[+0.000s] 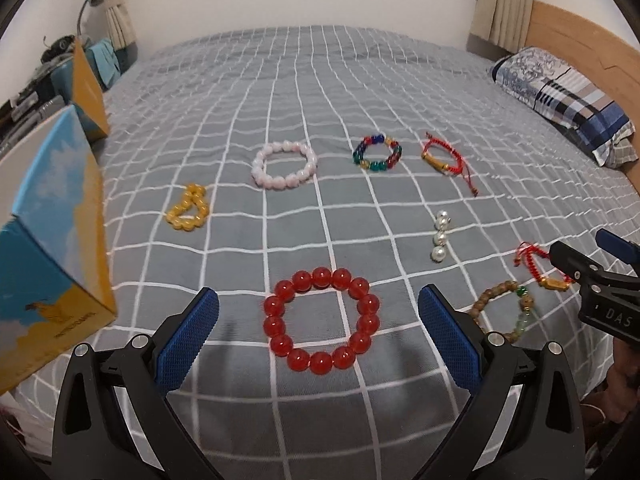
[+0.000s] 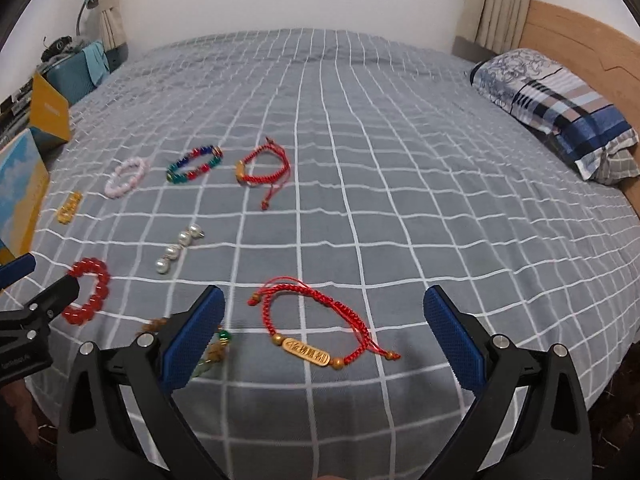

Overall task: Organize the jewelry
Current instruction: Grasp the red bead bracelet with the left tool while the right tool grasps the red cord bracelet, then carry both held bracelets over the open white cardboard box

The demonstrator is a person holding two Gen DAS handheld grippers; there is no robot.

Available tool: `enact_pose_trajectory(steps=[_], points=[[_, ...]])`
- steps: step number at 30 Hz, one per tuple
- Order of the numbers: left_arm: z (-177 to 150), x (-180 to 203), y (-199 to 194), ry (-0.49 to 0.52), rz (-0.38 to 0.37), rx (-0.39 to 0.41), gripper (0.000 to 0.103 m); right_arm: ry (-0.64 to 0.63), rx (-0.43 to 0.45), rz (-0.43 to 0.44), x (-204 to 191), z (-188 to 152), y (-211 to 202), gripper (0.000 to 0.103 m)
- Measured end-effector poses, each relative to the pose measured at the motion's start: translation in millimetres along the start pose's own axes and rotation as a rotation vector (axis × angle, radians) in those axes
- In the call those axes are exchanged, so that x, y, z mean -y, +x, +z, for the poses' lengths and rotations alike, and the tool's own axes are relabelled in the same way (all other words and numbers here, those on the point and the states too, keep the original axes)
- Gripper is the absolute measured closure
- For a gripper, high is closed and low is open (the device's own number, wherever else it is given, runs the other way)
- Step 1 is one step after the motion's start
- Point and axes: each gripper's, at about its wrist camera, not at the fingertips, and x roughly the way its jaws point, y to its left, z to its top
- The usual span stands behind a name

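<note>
Bracelets lie spread flat and apart on the grey checked bedspread (image 1: 320,100), each free to be lifted without snagging a neighbour. The left gripper (image 1: 319,338) is spread wide and empty, its blue pads flanking the red bead bracelet (image 1: 321,317) at 6 o'clock of the left view, which looks like the next pick. The right gripper (image 2: 324,336) is just as wide and empty, with the red cord bracelet (image 2: 320,330) and its gold plate between the pads. A brown bead bracelet (image 1: 505,310) lies just beside that one. Farther off: pearl beads (image 1: 440,236) at 3 o'clock, a pink bracelet (image 1: 285,164) and a multicoloured bracelet (image 1: 377,153) near 12, another red cord bracelet (image 1: 446,158) at 1, and a yellow bracelet (image 1: 188,209) at 10. An open blue-and-yellow box (image 1: 56,240) at 9 o'clock is probably the destination.
</note>
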Motion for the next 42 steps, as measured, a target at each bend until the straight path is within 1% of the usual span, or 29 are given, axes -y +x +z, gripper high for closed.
enact_pose_trajectory(steps=[3, 12, 14, 15, 17, 18, 20, 22, 24, 26, 27, 28, 29, 30, 31, 32, 34, 37, 42], points=[[-2, -1, 13, -0.003, -0.002, -0.034, 0.006, 0.027, -0.033, 0.025, 5, 0, 14, 0.008], [-8, 0, 34, 0.0, -0.015, -0.074, 0.006, 0.07, -0.095, 0.013, 17, -3, 40, 0.013], [-10, 1, 35, 0.008, -0.006, -0.073, 0.013, 0.076, -0.106, 0.027, 19, -4, 43, 0.016], [-11, 2, 36, 0.016, 0.004, -0.073, 0.017, 0.077, -0.11, 0.033, 19, -5, 45, 0.017], [-12, 3, 36, 0.024, 0.007, -0.072, 0.023, 0.079, -0.121, 0.039, 19, -5, 48, 0.02], [-12, 3, 36, 0.024, 0.007, -0.072, 0.029, 0.085, -0.13, 0.048, 20, -6, 49, 0.021], [-11, 3, 36, 0.023, 0.005, -0.073, 0.036, 0.097, -0.141, 0.06, 22, -8, 51, 0.023], [-12, 2, 35, 0.027, 0.001, -0.077, 0.048, 0.103, -0.151, 0.067, 24, -9, 53, 0.025], [-12, 1, 34, 0.02, -0.024, -0.086, 0.057, 0.1, -0.155, 0.076, 23, -10, 53, 0.028], [-13, 0, 33, 0.017, -0.034, -0.088, 0.061, 0.085, -0.157, 0.083, 21, -11, 52, 0.041], [-13, 0, 32, 0.018, -0.041, -0.089, 0.067, 0.076, -0.155, 0.082, 19, -11, 51, 0.047], [-14, 0, 31, 0.016, -0.049, -0.09, 0.072, 0.07, -0.153, 0.09, 18, -12, 50, 0.059], [-14, -1, 30, 0.012, -0.056, -0.089, 0.075, 0.068, -0.15, 0.09, 17, -12, 49, 0.066], [-14, -1, 29, 0.01, -0.061, -0.087, 0.079, 0.067, -0.145, 0.088, 17, -12, 48, 0.072], [-14, -1, 28, 0.011, -0.062, -0.085, 0.087, 0.068, -0.14, 0.088, 17, -12, 46, 0.082], [-14, -1, 27, 0.01, -0.06, -0.082, 0.09, 0.07, -0.136, 0.09, 18, -11, 45, 0.09], [-14, -4, 24, 0.002, -0.075, -0.077, 0.09, 0.071, -0.117, 0.097, 19, -11, 40, 0.095], [-13, -5, 21, -0.009, -0.091, -0.072, 0.09, 0.06, -0.076, 0.086, 18, -12, 31, 0.096], [-13, -5, 18, -0.01, -0.094, -0.062, 0.09, 0.042, -0.019, 0.07, 16, -10, 21, 0.096]])
